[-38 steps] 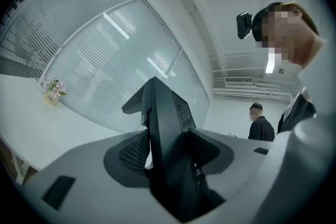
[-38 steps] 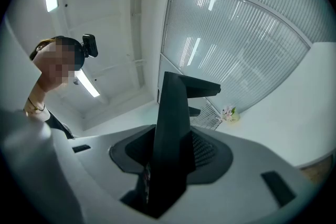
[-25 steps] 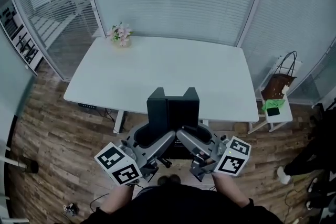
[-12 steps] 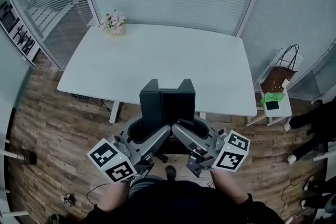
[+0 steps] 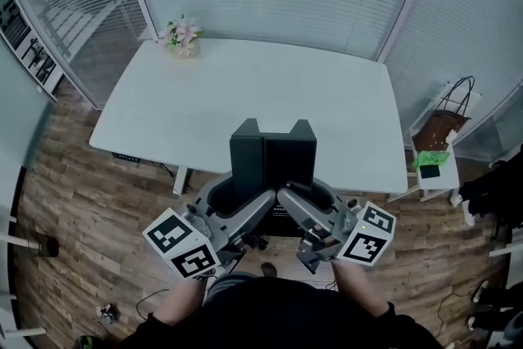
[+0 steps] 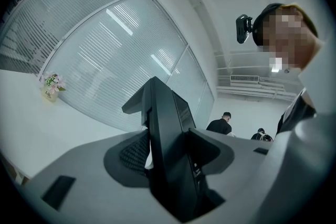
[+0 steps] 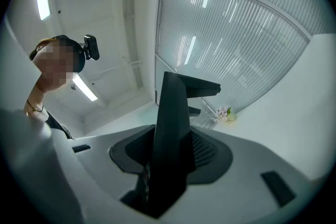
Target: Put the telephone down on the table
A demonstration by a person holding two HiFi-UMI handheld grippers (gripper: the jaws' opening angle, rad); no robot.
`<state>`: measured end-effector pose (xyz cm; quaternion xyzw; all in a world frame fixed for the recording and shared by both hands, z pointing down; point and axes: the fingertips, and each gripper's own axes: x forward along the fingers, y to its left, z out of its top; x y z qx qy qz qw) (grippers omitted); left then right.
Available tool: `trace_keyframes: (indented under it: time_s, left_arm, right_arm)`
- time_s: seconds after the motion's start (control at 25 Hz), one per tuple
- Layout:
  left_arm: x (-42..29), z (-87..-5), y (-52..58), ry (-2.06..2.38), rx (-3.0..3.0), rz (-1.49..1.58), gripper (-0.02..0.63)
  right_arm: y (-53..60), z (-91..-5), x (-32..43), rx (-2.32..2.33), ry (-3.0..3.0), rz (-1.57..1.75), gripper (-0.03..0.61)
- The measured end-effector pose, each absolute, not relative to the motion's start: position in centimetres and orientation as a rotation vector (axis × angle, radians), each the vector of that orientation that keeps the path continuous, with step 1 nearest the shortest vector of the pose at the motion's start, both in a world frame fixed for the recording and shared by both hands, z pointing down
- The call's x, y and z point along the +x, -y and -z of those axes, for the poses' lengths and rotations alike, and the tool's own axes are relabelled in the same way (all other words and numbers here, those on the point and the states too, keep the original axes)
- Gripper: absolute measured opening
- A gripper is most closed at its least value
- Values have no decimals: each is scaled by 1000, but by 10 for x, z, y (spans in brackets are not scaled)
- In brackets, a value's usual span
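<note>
1. Left gripper (image 5: 255,207) – jaws partly closed, pads pressed on both faces of the black telephone (image 5: 272,162); its left side is gripped.
2. Right gripper (image 5: 296,207) – jaws likewise partly closed and clamped on the telephone's right side.
3. The telephone is carried by both tools at once. It is stood on edge between each pair of pads, and its two raised ends stick out past the fingertips.
4. The telephone is held just ahead of the grippers, over the near edge of the white table (image 5: 245,98). It is not laid down; whether it touches the tabletop cannot be told.
5. The grippers are seen side by side, angled in toward each other, with the marker cubes at the rear.
6. A flower pot (image 5: 180,35) is seen well ahead of the left gripper, at the table's far left corner.
</note>
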<state>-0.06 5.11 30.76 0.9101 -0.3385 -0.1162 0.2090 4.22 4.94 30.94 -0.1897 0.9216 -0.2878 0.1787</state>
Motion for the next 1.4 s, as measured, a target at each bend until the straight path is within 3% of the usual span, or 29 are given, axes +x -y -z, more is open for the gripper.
trace_keyframes:
  time_s: [1.4]
  left_arm:
    - [-41, -303, 157, 818, 2565, 287, 241]
  right_arm:
    - [155, -305, 1, -662, -2550, 794, 170]
